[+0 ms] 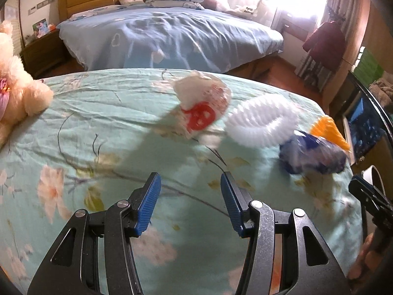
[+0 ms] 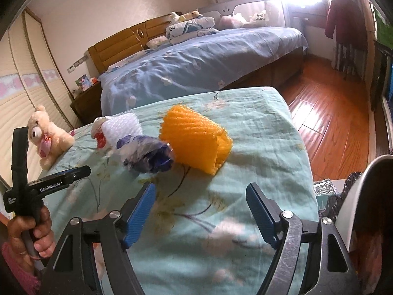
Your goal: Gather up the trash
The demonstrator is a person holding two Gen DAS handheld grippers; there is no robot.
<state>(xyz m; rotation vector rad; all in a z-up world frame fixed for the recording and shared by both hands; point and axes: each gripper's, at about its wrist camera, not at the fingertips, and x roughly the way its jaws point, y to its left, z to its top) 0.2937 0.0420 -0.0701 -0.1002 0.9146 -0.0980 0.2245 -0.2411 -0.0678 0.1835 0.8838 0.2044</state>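
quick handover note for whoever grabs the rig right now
Left gripper: open, empty, above the floral teal bedsheet.
Right gripper: open, empty, facing the trash.
Trash lies in a row on the sheet, none collected: crumpled white bag with red print, white foam net sleeve, crumpled blue and white plastic wrapper, orange foam net sleeve.
A cream plush bear sits at the sheet's edge; not trash.
Left to do: pick up all four. No bin clearly in view.

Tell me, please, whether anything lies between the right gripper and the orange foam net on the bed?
Nothing visible does: only bare floral bedsheet lies between the open right gripper and the orange foam net.
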